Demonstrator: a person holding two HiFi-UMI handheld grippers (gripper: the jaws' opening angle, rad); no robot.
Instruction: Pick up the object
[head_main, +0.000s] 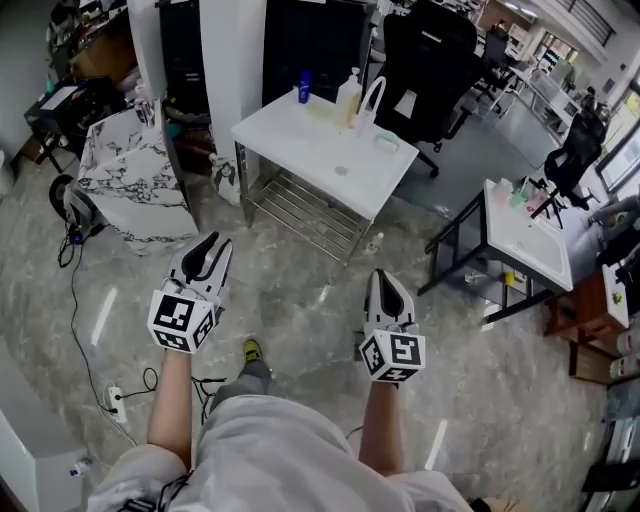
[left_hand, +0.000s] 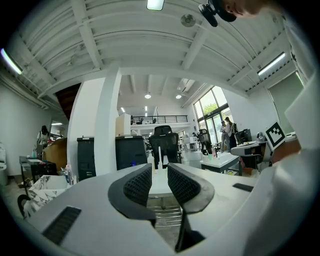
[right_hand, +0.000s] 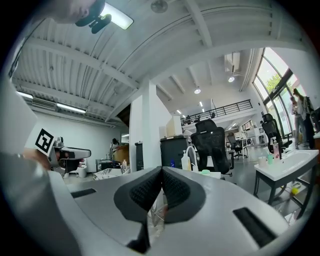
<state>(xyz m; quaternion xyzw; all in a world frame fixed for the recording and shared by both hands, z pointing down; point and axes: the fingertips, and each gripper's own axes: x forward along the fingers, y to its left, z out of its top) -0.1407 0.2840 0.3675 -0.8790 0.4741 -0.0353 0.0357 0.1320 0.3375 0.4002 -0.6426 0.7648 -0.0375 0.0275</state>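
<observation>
The left gripper (head_main: 210, 243) and the right gripper (head_main: 384, 277) are cased in white shells that taper to black jaws. Each is capped at the rear by a cube printed with black-and-white square markers: the left cube (head_main: 182, 318) and the right cube (head_main: 393, 356). In the left gripper view the pads (left_hand: 137, 186) are shown as black, rounded and finely dotted, and dark rectangular slots (left_hand: 61, 225) are cut into the white shell. The same black pads and slots are seen in the right gripper view. Light grey clothing (head_main: 265, 440) is worn, and a yellow-green shoe (head_main: 252, 350) is seen below it.
</observation>
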